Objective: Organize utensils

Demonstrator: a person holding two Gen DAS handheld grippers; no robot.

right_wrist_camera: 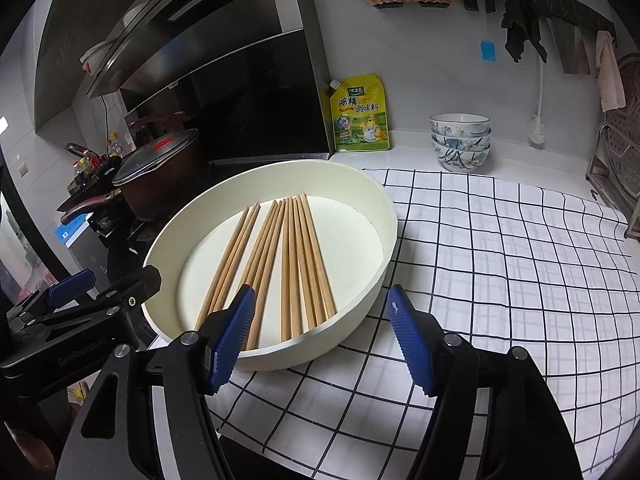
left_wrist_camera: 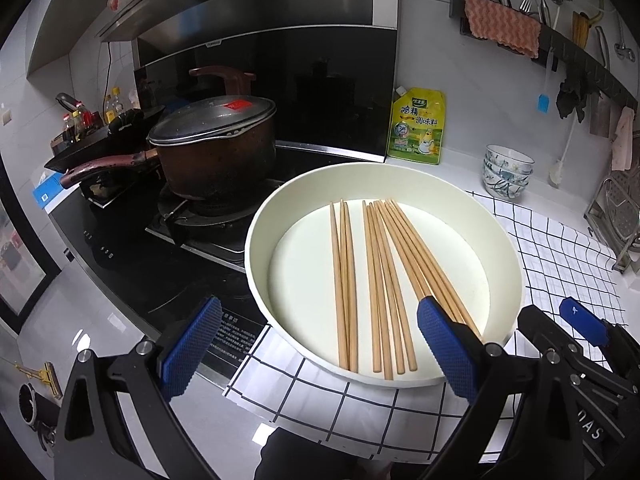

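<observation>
Several wooden chopsticks (left_wrist_camera: 376, 280) (right_wrist_camera: 280, 264) lie side by side in a round white tray (left_wrist_camera: 256, 240) (right_wrist_camera: 360, 188), split into loose bunches. My left gripper (left_wrist_camera: 320, 306) hovers open at the tray's near edge, its right blue pad over the ends of the rightmost chopsticks, gripping nothing. My right gripper (right_wrist_camera: 320, 292) is open too; its left pad hangs over the tray's near rim and its right pad over the cloth. Each gripper shows in the other's view: the right one (left_wrist_camera: 556, 316) beside the tray's right, the left one (right_wrist_camera: 112, 280) at its left.
The tray sits on a black-and-white checked cloth (right_wrist_camera: 500, 260), beside a stove with a lidded dark pot (left_wrist_camera: 216, 152). A yellow seasoning pouch (left_wrist_camera: 418, 128) and stacked patterned bowls (right_wrist_camera: 460, 140) stand by the back wall. A metal dish rack (right_wrist_camera: 616, 168) is at the far right.
</observation>
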